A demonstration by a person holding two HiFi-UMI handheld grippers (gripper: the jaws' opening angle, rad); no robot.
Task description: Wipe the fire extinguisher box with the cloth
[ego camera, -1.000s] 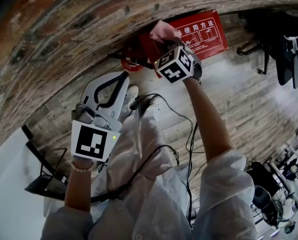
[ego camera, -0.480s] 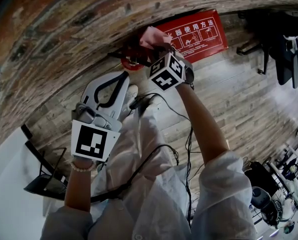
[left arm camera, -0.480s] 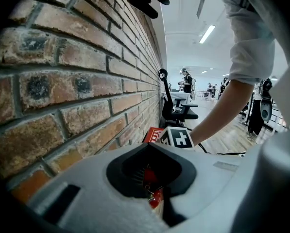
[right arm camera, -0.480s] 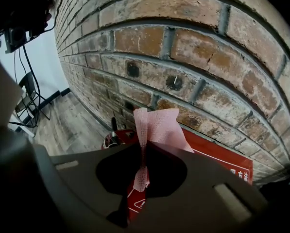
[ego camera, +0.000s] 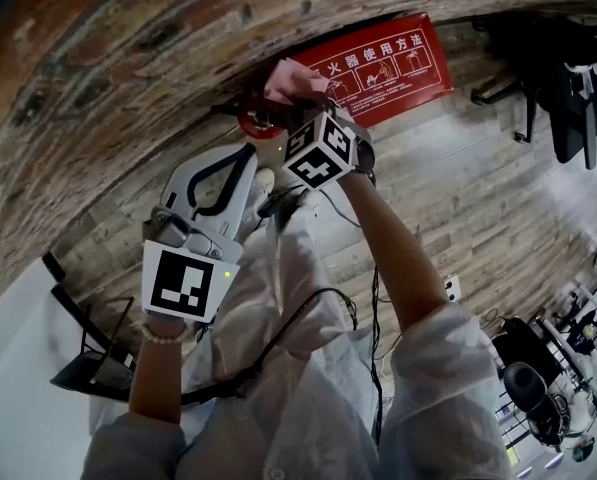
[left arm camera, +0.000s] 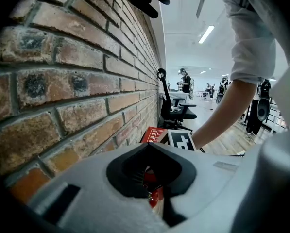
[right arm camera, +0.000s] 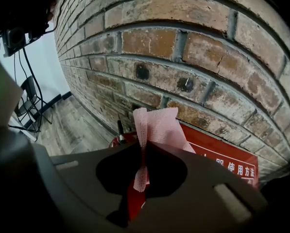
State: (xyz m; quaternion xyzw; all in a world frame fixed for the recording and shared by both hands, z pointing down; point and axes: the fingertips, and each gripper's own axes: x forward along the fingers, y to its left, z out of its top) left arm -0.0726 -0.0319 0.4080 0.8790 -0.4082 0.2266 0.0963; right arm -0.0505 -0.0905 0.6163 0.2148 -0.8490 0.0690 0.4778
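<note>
The red fire extinguisher box point(ego camera: 388, 60) with white print stands against the foot of the brick wall. A pink cloth point(ego camera: 290, 78) is clamped in my right gripper point(ego camera: 304, 100), which holds it by the box's left end, beside a red extinguisher point(ego camera: 258, 123). In the right gripper view the cloth point(right arm camera: 157, 125) sticks up between the shut jaws of the right gripper point(right arm camera: 144, 152), with the box point(right arm camera: 222, 155) just beyond. My left gripper point(ego camera: 240, 160) hangs lower left, shut and holding nothing; its own view shows the box point(left arm camera: 154, 135) far ahead.
The brick wall point(ego camera: 128, 58) runs along the top. Black office chairs point(ego camera: 563, 88) stand at the right. A black folding stand point(ego camera: 88, 358) sits at lower left. Cables point(ego camera: 378, 268) trail over the wooden floor point(ego camera: 478, 198).
My right gripper has carried the pink cloth leftwards along the box, towards the extinguisher. The left gripper has stayed put.
</note>
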